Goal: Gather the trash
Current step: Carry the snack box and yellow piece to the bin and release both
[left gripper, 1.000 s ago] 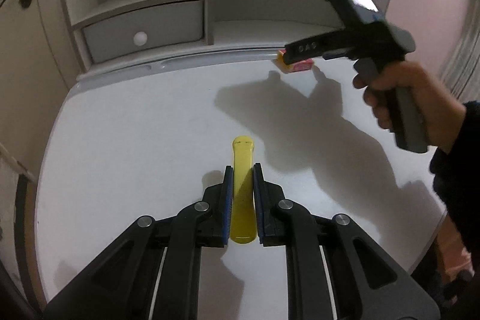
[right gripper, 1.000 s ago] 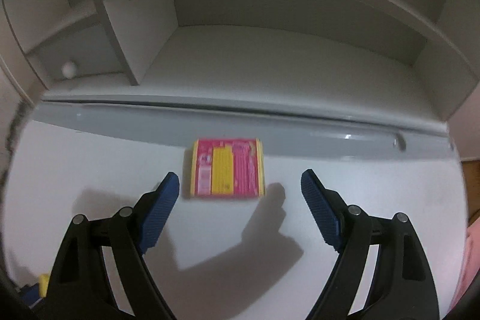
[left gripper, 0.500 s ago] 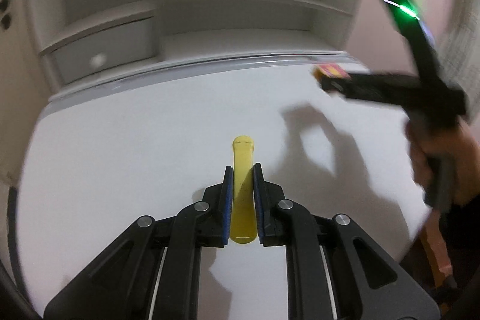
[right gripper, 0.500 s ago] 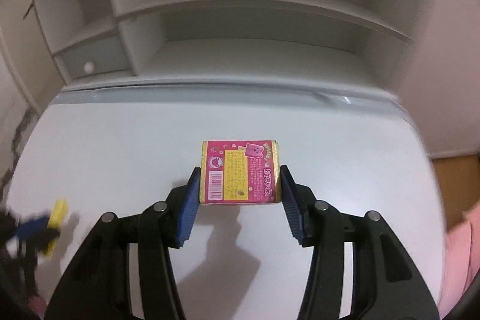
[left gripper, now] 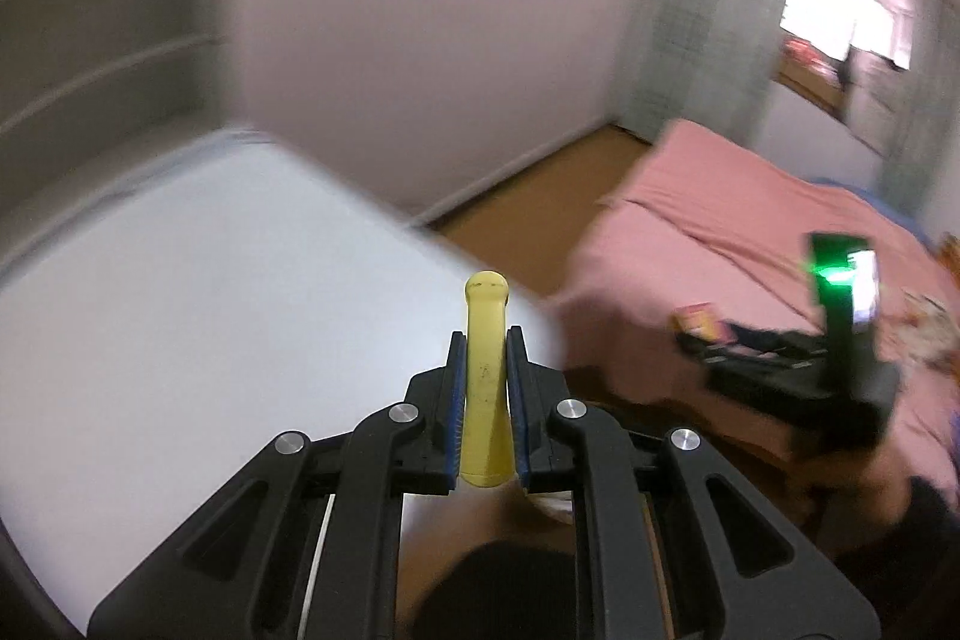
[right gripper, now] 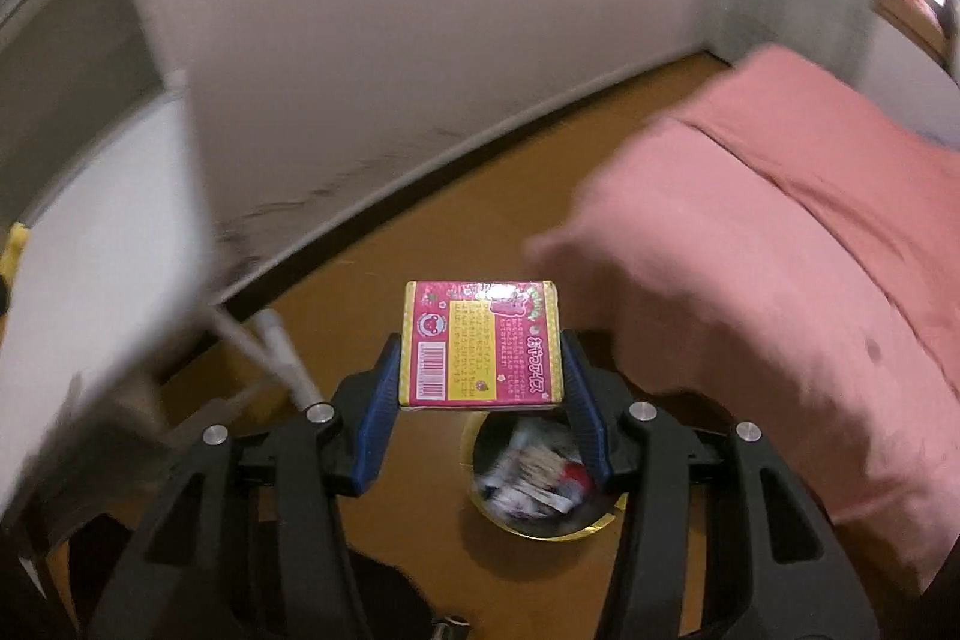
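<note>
My left gripper point(left gripper: 485, 340) is shut on a long yellow plastic piece point(left gripper: 485, 376), held in the air over the right edge of the white table point(left gripper: 180, 316). My right gripper point(right gripper: 480, 346) is shut on a pink and yellow snack box point(right gripper: 482, 345), held above a round gold-rimmed trash bin point(right gripper: 543, 478) on the floor that holds several wrappers. In the left wrist view the right gripper point(left gripper: 690, 328) shows at the right with the box point(left gripper: 696, 317) in it.
A bed with a pink cover point(right gripper: 780, 268) stands to the right. The white table point(right gripper: 90, 280) and its legs are at the left. Brown floor point(right gripper: 372, 292) runs along a white wall. Shelves point(left gripper: 90, 40) are blurred at far left.
Both grippers have swung right, away from the table and shelves toward the floor and bed. The right gripper closed on the snack box and carried it over the bin.
</note>
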